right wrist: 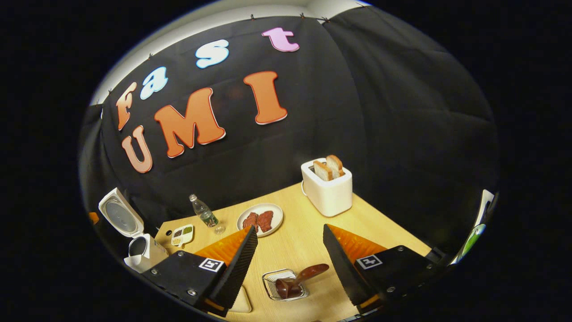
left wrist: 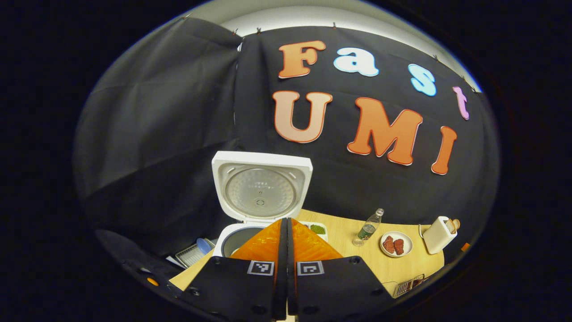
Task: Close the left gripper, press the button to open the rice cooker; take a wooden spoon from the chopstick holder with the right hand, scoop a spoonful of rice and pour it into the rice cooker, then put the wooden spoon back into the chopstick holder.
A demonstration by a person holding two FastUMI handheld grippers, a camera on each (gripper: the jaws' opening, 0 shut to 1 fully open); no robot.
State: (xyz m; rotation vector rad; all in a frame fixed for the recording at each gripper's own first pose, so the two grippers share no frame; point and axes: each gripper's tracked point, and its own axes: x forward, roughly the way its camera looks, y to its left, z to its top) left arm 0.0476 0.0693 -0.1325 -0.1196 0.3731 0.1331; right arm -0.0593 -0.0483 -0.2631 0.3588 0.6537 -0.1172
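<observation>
The white rice cooker (left wrist: 250,223) stands open with its lid (left wrist: 261,188) upright, and the dark inner pot (left wrist: 237,239) shows below it. My left gripper (left wrist: 286,220) is shut with nothing in it, its orange fingers pressed together just in front of the cooker's rim. In the right gripper view, the wire chopstick holder (right wrist: 286,284) sits on the table with the brown wooden spoon (right wrist: 304,275) lying in it. My right gripper (right wrist: 289,228) is open above the holder, a finger on each side of it, apart from the spoon. The open cooker (right wrist: 134,241) stands far left.
On the wooden table (right wrist: 304,232) stand a white toaster (right wrist: 328,188) with bread, a plate of meat (right wrist: 260,219), a clear bottle (right wrist: 205,214) and a small sectioned dish (right wrist: 182,235). A white dish edge (right wrist: 241,304) lies beside the holder.
</observation>
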